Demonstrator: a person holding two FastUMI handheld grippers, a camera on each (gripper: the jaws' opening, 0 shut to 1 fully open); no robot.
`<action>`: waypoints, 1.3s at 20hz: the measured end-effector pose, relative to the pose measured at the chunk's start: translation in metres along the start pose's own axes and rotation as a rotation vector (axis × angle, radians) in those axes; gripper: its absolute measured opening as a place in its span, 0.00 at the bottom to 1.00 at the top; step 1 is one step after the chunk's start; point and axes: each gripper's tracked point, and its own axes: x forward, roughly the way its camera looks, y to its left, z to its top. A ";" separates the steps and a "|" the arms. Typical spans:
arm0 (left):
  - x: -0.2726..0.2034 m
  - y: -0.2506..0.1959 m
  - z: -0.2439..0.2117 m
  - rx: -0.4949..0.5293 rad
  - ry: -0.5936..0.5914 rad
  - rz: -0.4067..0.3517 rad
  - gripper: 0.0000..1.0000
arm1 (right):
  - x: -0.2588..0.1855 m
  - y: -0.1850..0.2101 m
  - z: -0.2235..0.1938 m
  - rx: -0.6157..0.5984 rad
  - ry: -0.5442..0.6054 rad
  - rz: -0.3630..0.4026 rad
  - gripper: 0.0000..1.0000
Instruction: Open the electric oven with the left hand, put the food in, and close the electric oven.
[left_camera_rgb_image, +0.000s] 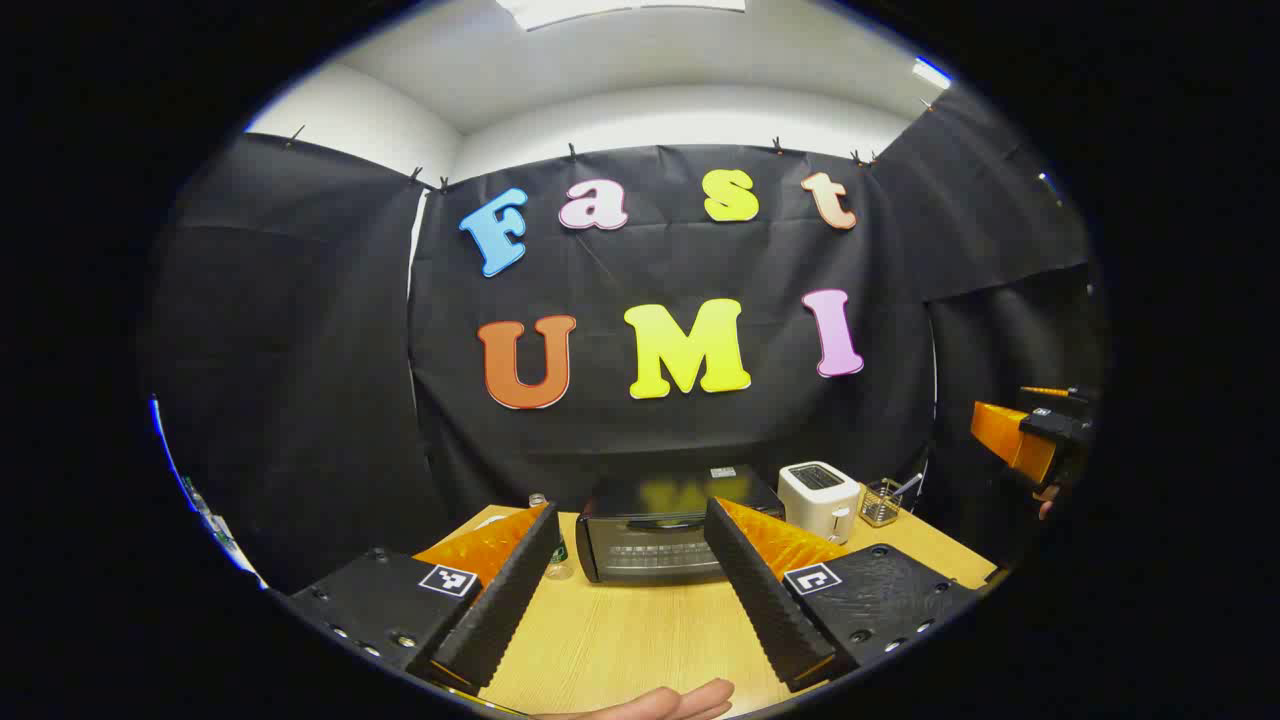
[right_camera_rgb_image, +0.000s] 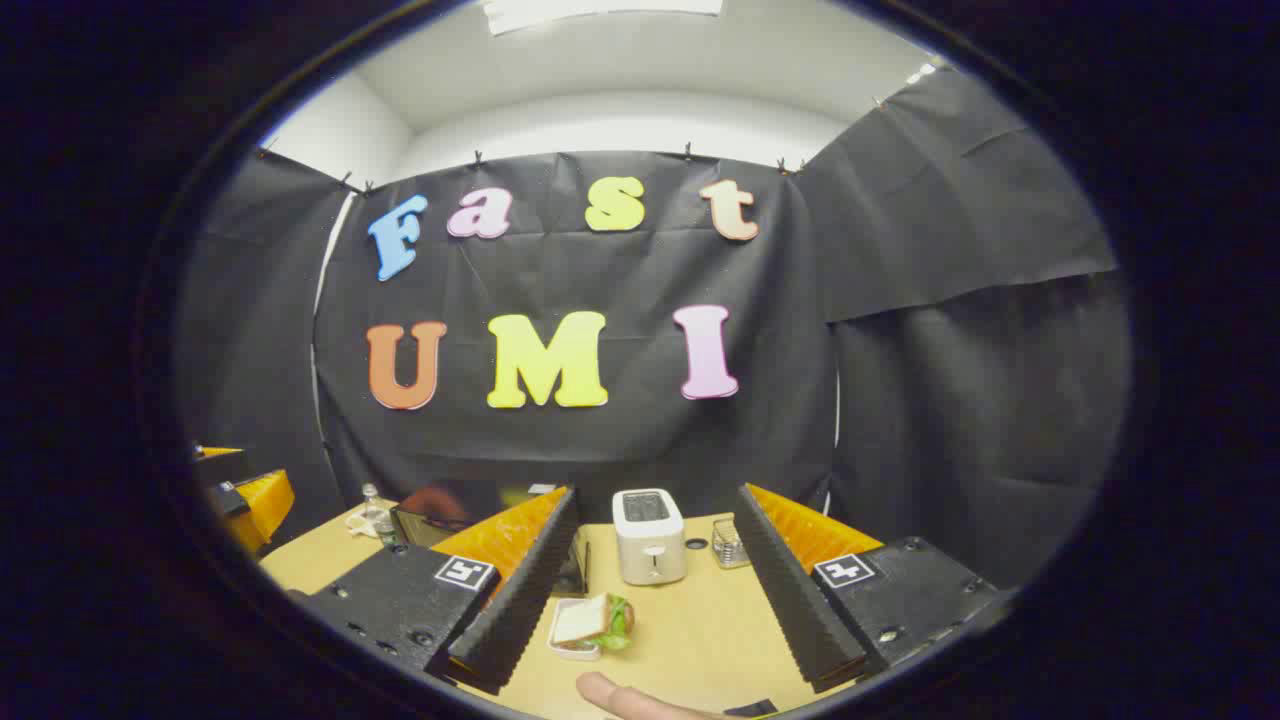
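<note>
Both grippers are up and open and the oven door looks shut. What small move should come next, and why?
Probably ease the left gripper forward and down toward the top edge of the oven door. Its fingers are open and empty, the oven sits straight ahead between them, door closed, and the sandwich waits on the table near the right gripper.

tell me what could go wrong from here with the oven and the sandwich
1. The oven door is shut; pulling it with the left gripper could slide the whole oven on the table.
2. The sandwich sits on a small tray near the toaster; the right gripper may squash or tip it.
</note>
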 end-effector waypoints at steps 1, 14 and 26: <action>-0.002 0.002 0.001 -0.007 0.000 -0.008 0.96 | -0.002 0.002 0.002 -0.003 -0.006 0.008 1.00; -0.009 0.001 -0.003 0.011 0.019 -0.009 0.95 | -0.018 -0.013 0.009 -0.014 -0.033 -0.001 0.92; 0.075 -0.012 -0.027 0.020 0.106 -0.034 0.96 | 0.012 -0.021 0.022 -0.003 -0.064 0.021 0.92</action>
